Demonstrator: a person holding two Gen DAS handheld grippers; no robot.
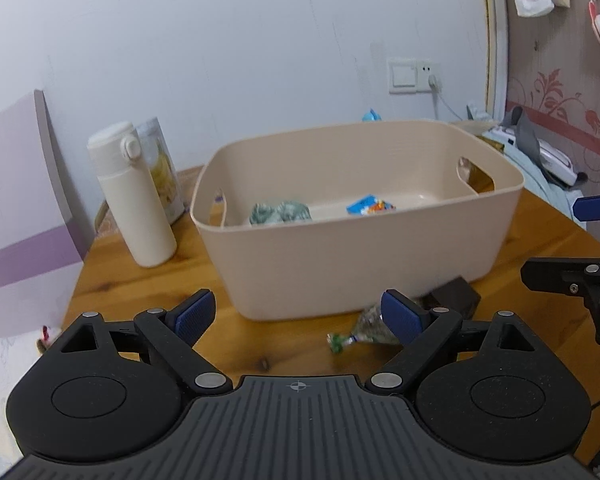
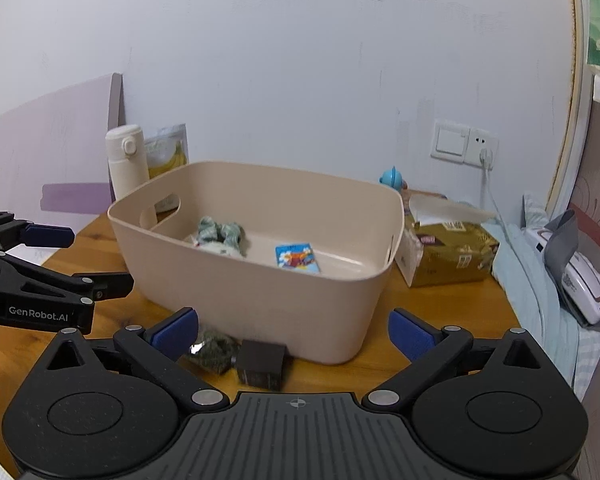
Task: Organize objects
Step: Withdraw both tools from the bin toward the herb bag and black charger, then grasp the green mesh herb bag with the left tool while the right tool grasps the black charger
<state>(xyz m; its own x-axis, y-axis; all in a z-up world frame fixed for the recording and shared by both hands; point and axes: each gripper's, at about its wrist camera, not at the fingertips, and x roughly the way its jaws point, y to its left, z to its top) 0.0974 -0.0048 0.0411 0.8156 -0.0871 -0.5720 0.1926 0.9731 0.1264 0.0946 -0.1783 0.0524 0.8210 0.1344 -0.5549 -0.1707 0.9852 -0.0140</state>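
Note:
A beige plastic bin [image 1: 340,264] [image 2: 260,304] stands on the wooden table [image 1: 140,292] [image 2: 440,320]. In it lie a green crumpled packet [image 1: 280,212] [image 2: 220,232] and a blue snack packet [image 1: 370,205] [image 2: 298,260]. In front of the bin lie a clear green-tipped wrapper [image 1: 360,330] [image 2: 212,350] and a dark brown box [image 1: 456,294] [image 2: 262,364]. My left gripper [image 1: 300,316] is open and empty, with the wrapper by its right finger. My right gripper [image 2: 294,336] is open and empty just above the box and wrapper.
A white flask [image 1: 130,196] [image 2: 126,160] and a banana-print pouch [image 1: 162,168] [image 2: 168,148] stand left of the bin. A gold tissue box [image 2: 448,248] sits to its right, with a blue toy [image 2: 392,178] behind. A bed with a white device [image 2: 580,280] borders the table's right edge.

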